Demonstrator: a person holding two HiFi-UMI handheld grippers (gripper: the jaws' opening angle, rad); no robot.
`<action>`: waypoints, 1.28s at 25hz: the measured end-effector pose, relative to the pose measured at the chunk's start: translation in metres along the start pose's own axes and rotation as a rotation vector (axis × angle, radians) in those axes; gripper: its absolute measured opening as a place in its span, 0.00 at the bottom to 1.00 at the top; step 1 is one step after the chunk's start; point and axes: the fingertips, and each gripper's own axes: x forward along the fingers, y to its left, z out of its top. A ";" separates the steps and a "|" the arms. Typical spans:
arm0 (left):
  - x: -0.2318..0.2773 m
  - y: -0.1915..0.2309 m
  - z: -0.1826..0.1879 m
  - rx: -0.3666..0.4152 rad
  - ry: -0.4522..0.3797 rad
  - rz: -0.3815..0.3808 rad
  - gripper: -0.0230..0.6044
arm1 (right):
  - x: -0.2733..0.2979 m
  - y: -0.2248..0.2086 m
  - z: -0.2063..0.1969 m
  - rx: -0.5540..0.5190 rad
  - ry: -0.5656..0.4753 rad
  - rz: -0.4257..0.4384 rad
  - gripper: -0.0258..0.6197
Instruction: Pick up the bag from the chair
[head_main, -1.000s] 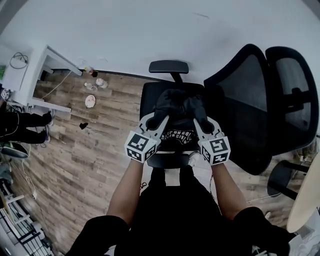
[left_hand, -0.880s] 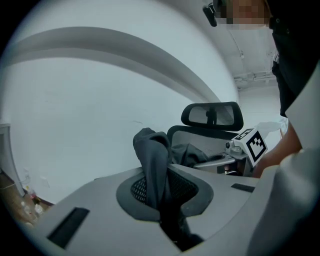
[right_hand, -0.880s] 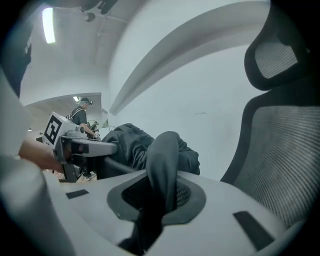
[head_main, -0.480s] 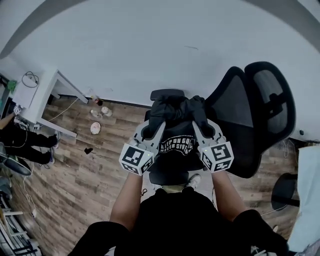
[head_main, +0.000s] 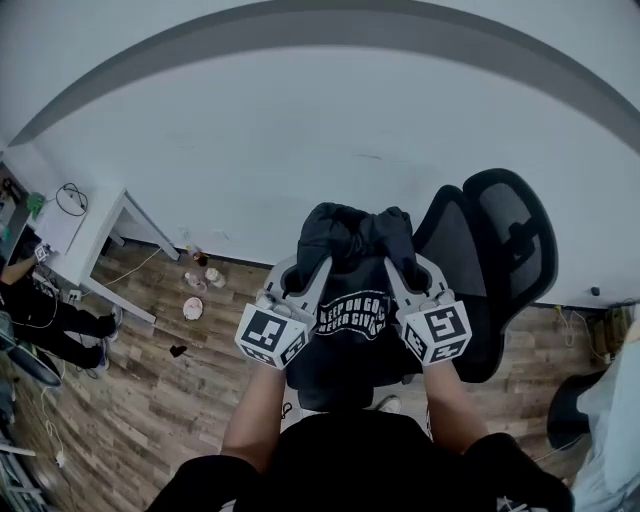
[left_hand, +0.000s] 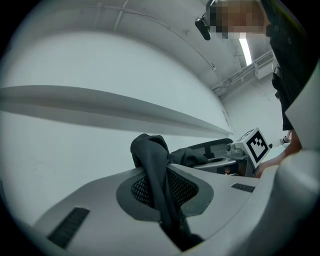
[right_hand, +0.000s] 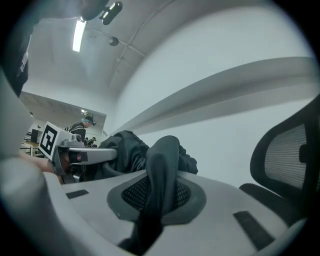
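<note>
Left gripper: jaws pinched tight on a fold of black cloth at the top of the bag, on the side away from the chair's backrest.
Right gripper: jaws clamped the same way on a second fold, on the side nearer the backrest.
Bag: black with white lettering, hanging between the 2 grippers above the chair's seat, clear of it.
Chair: black, with a mesh backrest, standing against the wall.

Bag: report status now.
Left gripper shut on bag; right gripper shut on it too. Bag hangs between them, over the office chair. Nothing in the way.
</note>
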 end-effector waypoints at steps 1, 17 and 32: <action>0.000 0.000 0.007 0.004 -0.013 -0.005 0.12 | -0.001 0.000 0.008 -0.008 -0.011 0.000 0.14; 0.005 -0.010 0.092 0.077 -0.143 -0.041 0.12 | -0.015 -0.001 0.094 -0.059 -0.176 -0.016 0.14; -0.009 -0.020 0.091 0.043 -0.118 -0.062 0.12 | -0.027 0.011 0.095 -0.066 -0.178 -0.033 0.14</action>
